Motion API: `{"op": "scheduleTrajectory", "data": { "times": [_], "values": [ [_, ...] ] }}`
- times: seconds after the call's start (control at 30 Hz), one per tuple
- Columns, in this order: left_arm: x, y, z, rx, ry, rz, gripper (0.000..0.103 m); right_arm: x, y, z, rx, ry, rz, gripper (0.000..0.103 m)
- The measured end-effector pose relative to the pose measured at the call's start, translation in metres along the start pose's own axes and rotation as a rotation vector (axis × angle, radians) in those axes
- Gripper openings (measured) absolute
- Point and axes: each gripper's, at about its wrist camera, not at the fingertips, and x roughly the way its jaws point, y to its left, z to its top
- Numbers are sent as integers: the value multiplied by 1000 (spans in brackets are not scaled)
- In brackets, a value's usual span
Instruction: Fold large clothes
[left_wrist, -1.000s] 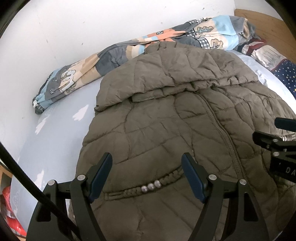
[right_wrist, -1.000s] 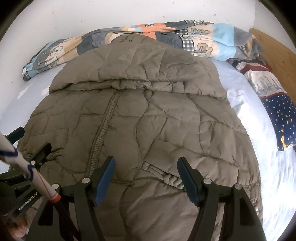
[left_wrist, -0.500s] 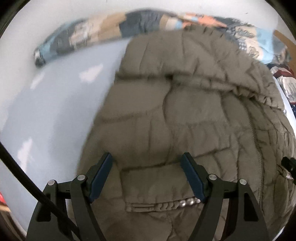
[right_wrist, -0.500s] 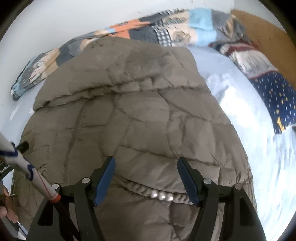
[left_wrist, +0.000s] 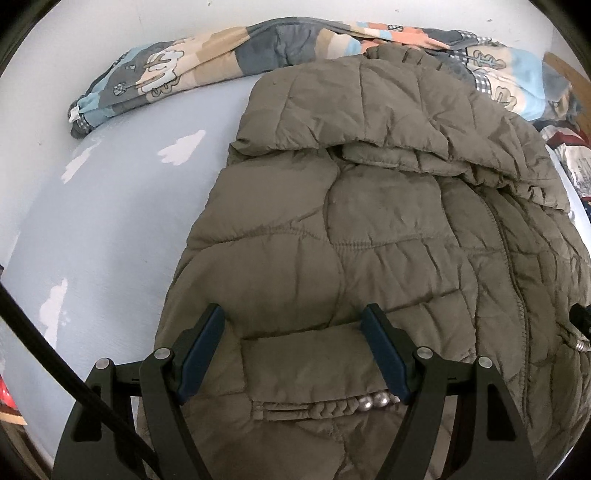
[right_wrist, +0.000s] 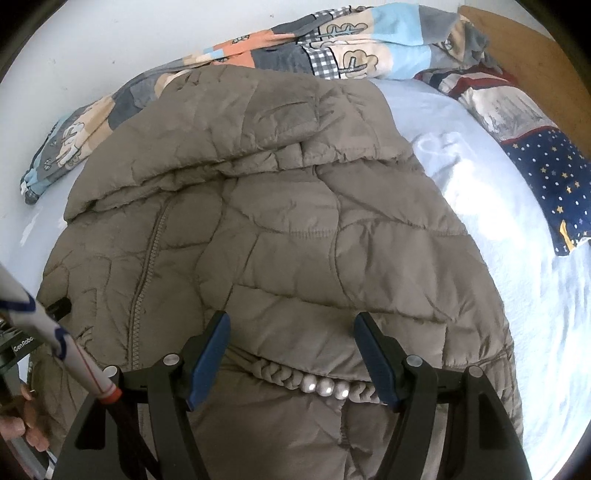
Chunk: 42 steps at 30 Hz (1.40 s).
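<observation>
Both tongs swung outward since 1 s ago: left tongs (left_wrist: 291, 350) now over jacket's left pocket flap, nearer left edge; right tongs (right_wrist: 291, 354) over right pocket w/ braided trim (right_wrist: 280, 373), nearer right edge. Both spread wide, pinching nothing, hovering.

Reading: lining up for side folds, no fold begun.

Jacket (left_wrist: 388, 229) flat on bed (left_wrist: 110, 221), zip up, hood (right_wrist: 258, 122) toward wall. Olive quilted shell, puffy, slippery-looking, irregular stitch panels, metal beads (left_wrist: 375, 400) on pocket. Pale blue sheet smooth; patterned quilt (left_wrist: 221, 55) bunched behind.
</observation>
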Motion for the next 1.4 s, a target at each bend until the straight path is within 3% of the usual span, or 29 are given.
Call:
{"op": "scheduleTrajectory", "data": {
  "times": [0.33, 0.6, 0.8, 0.93, 1.03, 1.13, 1.3, 1.4],
  "values": [
    [-20, -1, -4, 6, -31, 1, 76, -18, -4, -3, 4, -27, -6, 74],
    [-51, 4, -11, 0, -111, 0, 76, -53, -24, -10, 15, -107, -37, 74],
    [-83, 22, -34, -45, -157, -31, 76, -88, -66, -35, 129, -144, -35, 74],
    [-123, 33, -55, -41, -233, -30, 76, -115, -92, -59, 177, -185, -39, 74],
    [-154, 53, -81, -48, -275, -30, 85, -135, -112, -80, 230, -204, -14, 74],
    [-172, 81, -103, -71, -307, 6, 86, -151, -132, -104, 260, -214, 6, 74],
    [-168, 143, -141, -226, -241, -5, 86, -162, -173, -140, 306, -217, -18, 78],
    [-148, 171, -155, -393, -122, -100, 86, -158, -197, -157, 369, -195, -23, 78]
  ]
}}
